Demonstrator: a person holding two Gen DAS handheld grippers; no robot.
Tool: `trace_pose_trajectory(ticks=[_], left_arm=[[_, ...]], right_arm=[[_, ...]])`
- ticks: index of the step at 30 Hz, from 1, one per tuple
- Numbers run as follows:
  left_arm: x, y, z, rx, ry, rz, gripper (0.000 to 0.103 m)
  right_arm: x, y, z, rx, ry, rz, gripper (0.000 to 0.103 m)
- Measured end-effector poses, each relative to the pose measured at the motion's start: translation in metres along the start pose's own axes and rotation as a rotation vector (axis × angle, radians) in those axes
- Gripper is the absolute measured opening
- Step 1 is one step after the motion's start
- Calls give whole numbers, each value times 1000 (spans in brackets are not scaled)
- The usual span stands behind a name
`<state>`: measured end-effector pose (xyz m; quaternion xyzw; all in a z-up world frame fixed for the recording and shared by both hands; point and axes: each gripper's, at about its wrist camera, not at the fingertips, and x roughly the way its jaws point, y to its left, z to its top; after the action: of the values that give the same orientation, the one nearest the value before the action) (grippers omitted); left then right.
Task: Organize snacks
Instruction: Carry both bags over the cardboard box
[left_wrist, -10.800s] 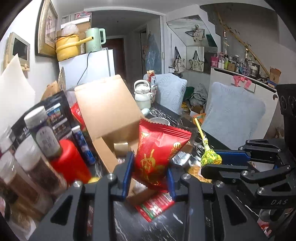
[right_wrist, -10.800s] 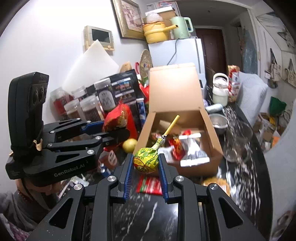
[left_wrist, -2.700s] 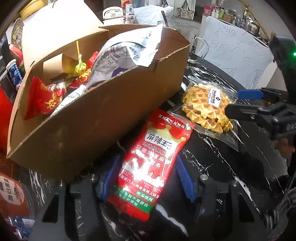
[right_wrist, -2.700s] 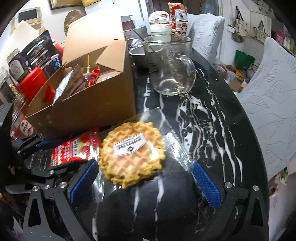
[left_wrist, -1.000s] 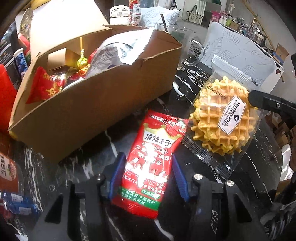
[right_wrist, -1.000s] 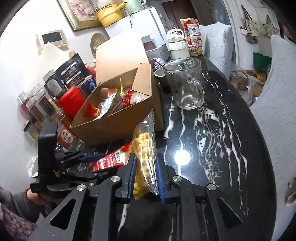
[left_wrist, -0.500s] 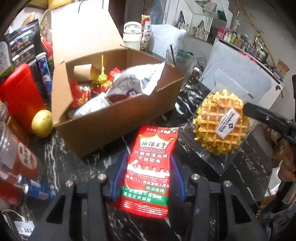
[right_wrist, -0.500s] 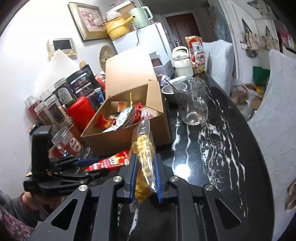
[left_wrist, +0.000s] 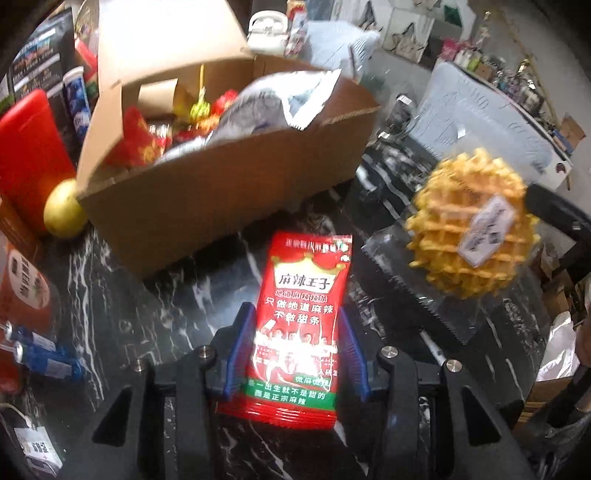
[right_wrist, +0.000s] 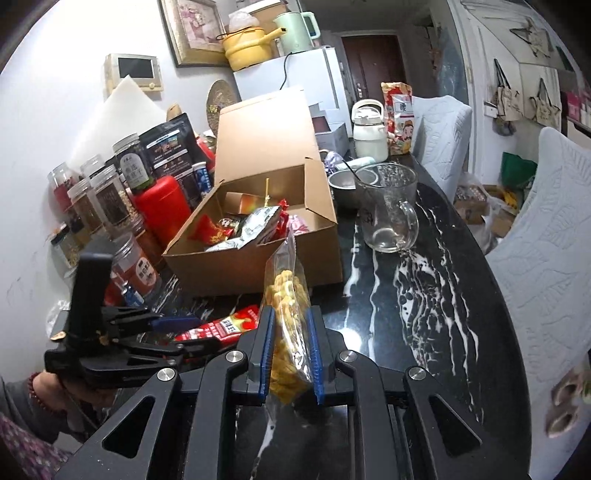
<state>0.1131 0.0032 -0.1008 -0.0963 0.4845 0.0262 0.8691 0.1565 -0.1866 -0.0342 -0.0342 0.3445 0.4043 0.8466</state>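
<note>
L claw (left_wrist: 295, 347) is clamped on the red spicy-strip packet (left_wrist: 301, 325), held above the tabletop (left_wrist: 184, 295) just before the cardboard box (left_wrist: 221, 192). R claw (right_wrist: 290, 354) pinches the bagged waffle (right_wrist: 286, 317) edge-on, near the box's front wall.

A black marble table (right_wrist: 424, 295) veined in white fills the foreground, white quilted chairs (right_wrist: 554, 229) along its right, a pale wall with a framed picture (right_wrist: 192, 29) left, a dark door (right_wrist: 373, 62) beyond the white fridge (right_wrist: 295, 77).
</note>
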Motion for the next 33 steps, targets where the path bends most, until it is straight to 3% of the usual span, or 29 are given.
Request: trace_pose_trajectory(ticks=[5, 8, 10, 13, 15, 16, 17, 23, 33], left_arm=[[9, -6, -1, 48, 7, 45, 48], [13, -12, -1, 76, 15, 74, 54], [18, -14, 0, 89, 24, 95, 66], [22, -12, 3, 85, 18, 90, 69], [22, -12, 5, 91, 8, 80, 69], [22, -12, 6, 94, -2, 81, 64], [22, -13, 8, 97, -12, 80, 46], [22, -13, 18, 83, -16, 25, 44], [-14, -23, 15, 103, -88, 11, 44]], right_arm=[[1, 2, -1, -5, 10, -10, 17], [4, 1, -2, -3, 20, -8, 17], [5, 0, -2, -2, 24, -6, 17], [7, 0, -1, -2, 30, -8, 17], [8, 0, -1, -2, 31, -9, 17], [8, 0, -1, 0, 32, -9, 17], [8, 0, -1, 1, 31, -10, 17], [10, -5, -4, 13, 33, -22, 18], [-3, -2, -3, 11, 12, -41, 17]])
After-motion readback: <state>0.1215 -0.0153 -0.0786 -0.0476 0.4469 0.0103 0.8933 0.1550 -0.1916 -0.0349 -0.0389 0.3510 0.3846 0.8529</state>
